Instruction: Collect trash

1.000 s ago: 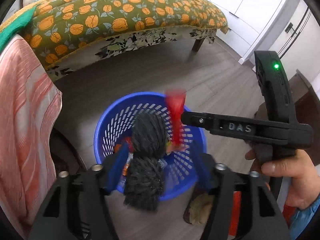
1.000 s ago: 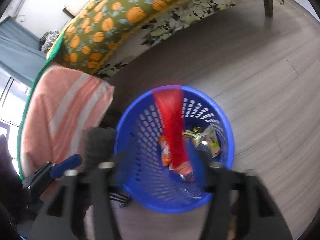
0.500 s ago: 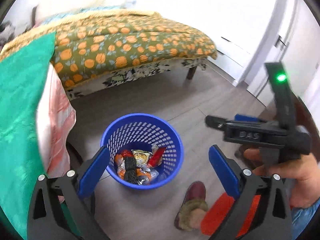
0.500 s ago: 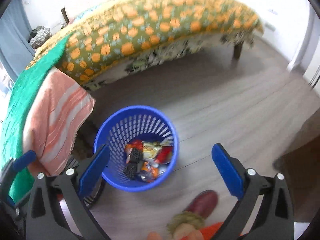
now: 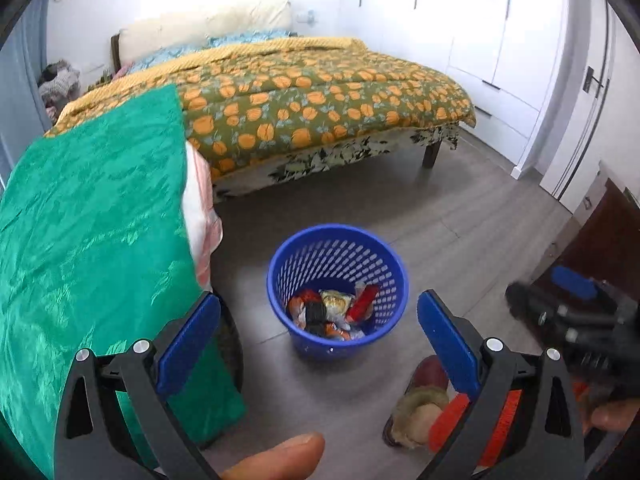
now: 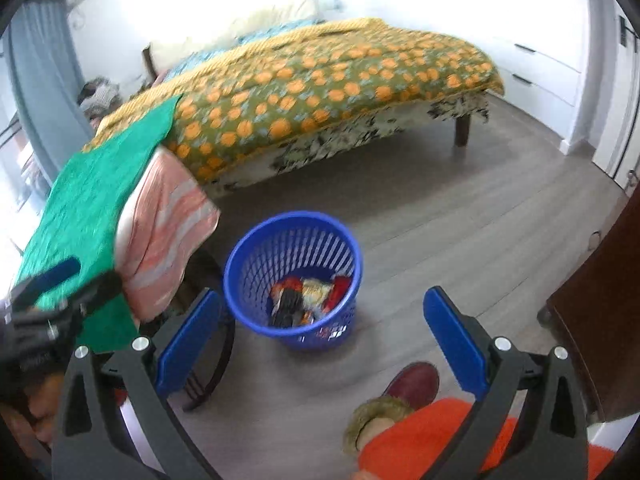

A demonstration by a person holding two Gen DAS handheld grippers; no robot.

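A blue slotted basket (image 5: 372, 258) (image 6: 256, 248) stands on the grey floor and holds several pieces of trash: a red wrapper (image 5: 362, 305), a pale snack packet (image 5: 336, 300) and a black fuzzy item (image 5: 316, 313). My left gripper (image 5: 318, 332) hovers above and in front of the basket, jaws wide open with nothing between them. My right gripper (image 6: 320, 328) is likewise open and empty above the basket. The right gripper also shows blurred at the right edge of the left wrist view (image 5: 576, 312). The left one appears at the left of the right wrist view (image 6: 60, 288).
A bed with an orange-flowered cover (image 5: 320, 96) fills the background. A green cloth (image 5: 88, 232) over a pink striped cloth (image 6: 168, 232) hangs at the left. White wardrobes (image 5: 492, 40) line the right wall. A person's maroon shoe (image 6: 412, 380) stands near the basket. A dark wooden cabinet (image 6: 600, 320) stands at right.
Both grippers opened and dropped the black fuzzy item and the red wrapper into the basket. Both then rose and pulled back, so the basket looks smaller and more of the room shows.
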